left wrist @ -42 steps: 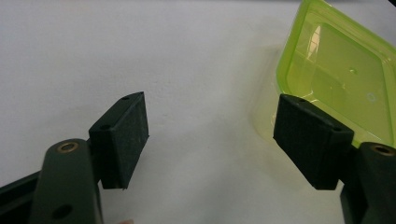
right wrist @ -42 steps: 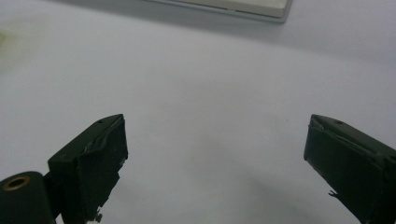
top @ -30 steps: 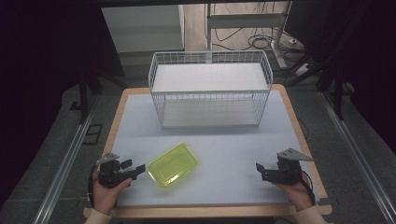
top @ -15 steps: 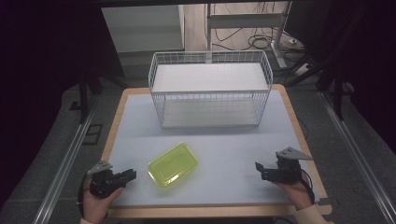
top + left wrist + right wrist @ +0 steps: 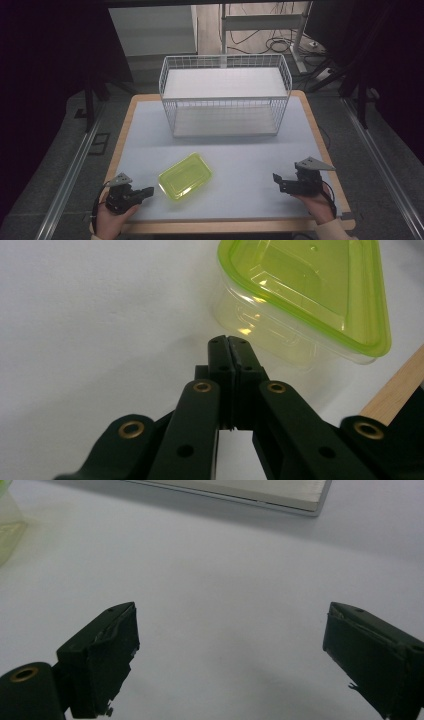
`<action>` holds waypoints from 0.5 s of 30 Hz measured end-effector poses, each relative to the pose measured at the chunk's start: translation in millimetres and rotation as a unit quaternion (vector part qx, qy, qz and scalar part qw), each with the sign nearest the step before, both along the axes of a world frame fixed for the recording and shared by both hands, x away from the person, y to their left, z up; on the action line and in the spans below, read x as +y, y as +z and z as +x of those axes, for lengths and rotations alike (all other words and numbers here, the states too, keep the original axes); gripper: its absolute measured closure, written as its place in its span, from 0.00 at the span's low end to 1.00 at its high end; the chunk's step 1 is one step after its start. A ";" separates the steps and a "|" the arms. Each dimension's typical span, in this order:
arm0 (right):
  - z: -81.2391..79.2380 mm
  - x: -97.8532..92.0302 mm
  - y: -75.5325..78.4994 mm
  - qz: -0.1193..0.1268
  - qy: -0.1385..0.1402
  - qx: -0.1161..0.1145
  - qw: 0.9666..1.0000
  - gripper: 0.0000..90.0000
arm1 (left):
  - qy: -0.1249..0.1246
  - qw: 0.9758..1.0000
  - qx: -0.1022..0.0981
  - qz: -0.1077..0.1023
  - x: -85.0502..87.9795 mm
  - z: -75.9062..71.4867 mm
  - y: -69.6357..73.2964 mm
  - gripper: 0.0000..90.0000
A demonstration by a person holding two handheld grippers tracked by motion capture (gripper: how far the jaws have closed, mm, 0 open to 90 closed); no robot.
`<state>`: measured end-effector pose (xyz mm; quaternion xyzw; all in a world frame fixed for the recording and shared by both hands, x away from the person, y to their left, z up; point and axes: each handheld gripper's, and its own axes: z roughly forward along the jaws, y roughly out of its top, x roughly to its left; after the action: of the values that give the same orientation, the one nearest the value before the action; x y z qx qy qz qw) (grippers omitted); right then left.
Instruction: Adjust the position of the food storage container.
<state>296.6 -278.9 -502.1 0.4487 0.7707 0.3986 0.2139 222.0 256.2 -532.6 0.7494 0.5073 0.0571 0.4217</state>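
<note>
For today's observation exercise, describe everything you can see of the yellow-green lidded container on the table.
The container is a shallow rounded rectangle of see-through plastic, with a clear, pale body and a brighter yellow-green lid pressed on. Nothing can be made out inside it. It lies flat and closed on the white table, turned at an angle, in front of the wire basket. The left gripper, shut, points at its near corner without touching it.

We see a white wire basket [image 5: 225,95] with a flat white shelf board standing at the far edge of the pale grey, wood-rimmed table [image 5: 250,155], centred between its far corners. Black cables [image 5: 280,45] lie on the floor beyond.
</note>
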 end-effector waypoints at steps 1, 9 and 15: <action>-0.1 0.2 0.0 0.000 0.000 0.000 1.000 0.09 | 0.000 1.000 0.001 -0.001 -0.5 1.4 -0.7 0.99; -0.8 1.2 0.9 0.001 0.001 -0.002 1.000 0.09 | -0.004 1.000 0.012 -0.009 -6.7 15.1 -3.1 1.00; -1.0 0.8 1.1 0.002 0.000 -0.003 1.000 0.09 | -0.013 1.000 0.012 0.001 -16.6 22.3 -2.4 1.00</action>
<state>295.6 -278.1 -501.0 0.4481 0.7693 0.4015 0.2150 244.3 239.5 -535.0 0.7571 0.5022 0.0436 0.4155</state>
